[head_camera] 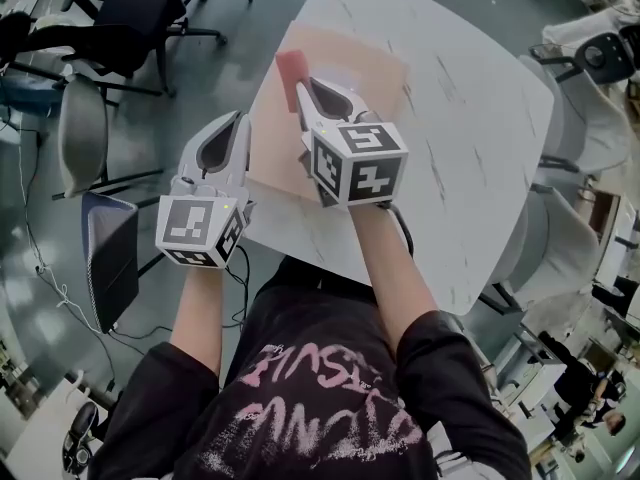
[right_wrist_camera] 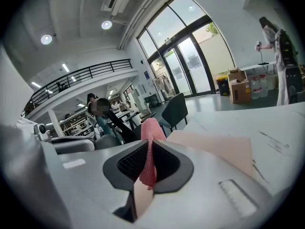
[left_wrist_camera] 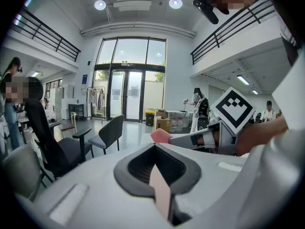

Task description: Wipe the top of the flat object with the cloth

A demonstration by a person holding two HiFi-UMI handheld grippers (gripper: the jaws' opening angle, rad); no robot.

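Right tool (right_wrist_camera: 148, 163) clamped tight on the pink cloth (right_wrist_camera: 152, 130) by the flat board (right_wrist_camera: 214, 147); left tool (left_wrist_camera: 157, 173) fully closed, empty.

Office atrium — swivel chairs (head_camera: 130, 18), mezzanine (left_wrist_camera: 45, 32)

Not one word, number or brand can be read with certainty. The person's black T-shirt (head_camera: 330, 408) carries large pink scrawled lettering across the chest. In the head view it is upside down and too broken to spell out. The marker cube (head_camera: 200, 230) on the left tool (head_camera: 237, 118) and the second marker cube (head_camera: 358, 163) on the right tool (head_camera: 301, 88) bear black-and-white square code patterns, with no letters or digits. A small blue plate (left_wrist_camera: 84, 78) beside the glass doors is too small to read. The cardboard box (right_wrist_camera: 239, 90) in the right gripper view shows no legible print.
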